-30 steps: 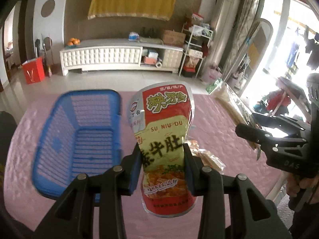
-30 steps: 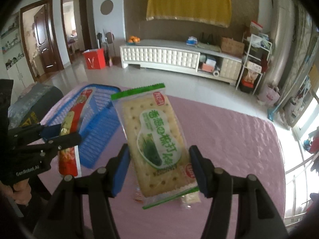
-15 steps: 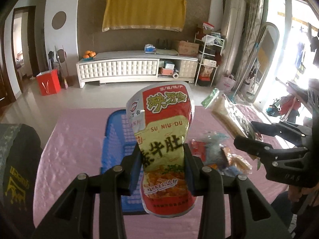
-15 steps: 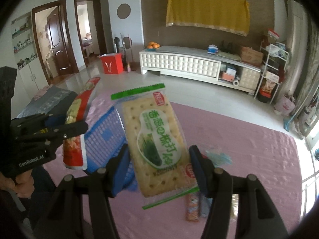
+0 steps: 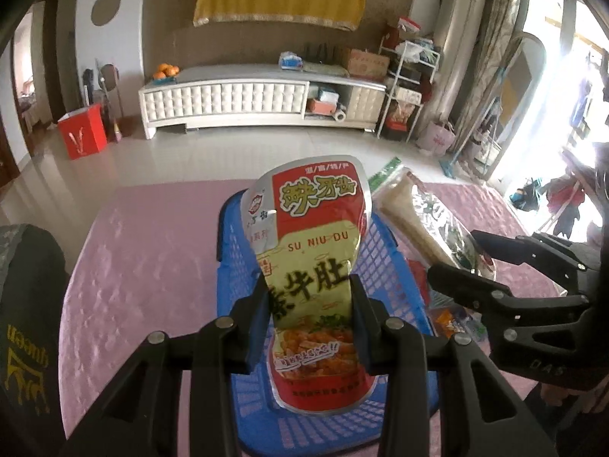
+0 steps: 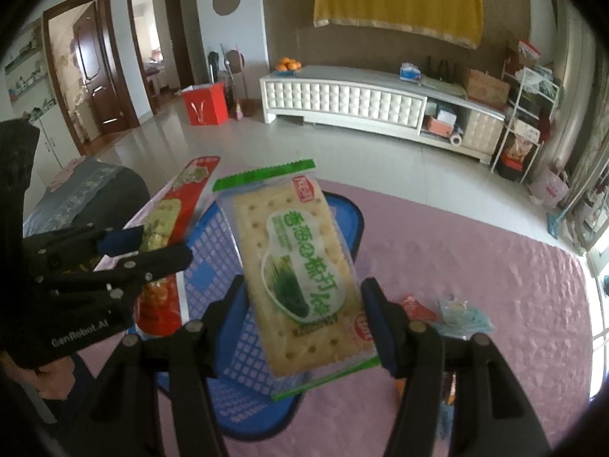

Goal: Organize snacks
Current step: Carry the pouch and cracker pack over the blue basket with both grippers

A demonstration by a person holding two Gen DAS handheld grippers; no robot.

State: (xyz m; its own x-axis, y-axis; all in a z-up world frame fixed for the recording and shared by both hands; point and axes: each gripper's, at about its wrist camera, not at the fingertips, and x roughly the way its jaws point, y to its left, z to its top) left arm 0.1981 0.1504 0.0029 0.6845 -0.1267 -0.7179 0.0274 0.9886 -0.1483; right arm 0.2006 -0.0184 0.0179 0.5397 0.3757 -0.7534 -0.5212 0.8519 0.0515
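Observation:
My left gripper point(image 5: 310, 304) is shut on a red and yellow snack pouch point(image 5: 316, 251), held upright above the blue plastic basket point(image 5: 228, 266). My right gripper point(image 6: 304, 316) is shut on a green-edged cracker packet point(image 6: 297, 262), held over the same basket point(image 6: 213, 255). The cracker packet point(image 5: 426, 224) and right gripper point(image 5: 460, 262) show at the right of the left wrist view. The pouch point(image 6: 167, 228) and left gripper point(image 6: 148, 247) show at the left of the right wrist view.
The basket sits on a pink quilted table cover point(image 6: 475, 266). Several loose snack packets point(image 6: 456, 312) lie on the cover right of the basket. A dark bag point(image 5: 26, 304) stands at the table's left edge. A white cabinet point(image 5: 228, 99) stands far behind.
Both grippers have swung with their packets, so the basket has shifted from the left to directly beneath them. Grips are unchanged.

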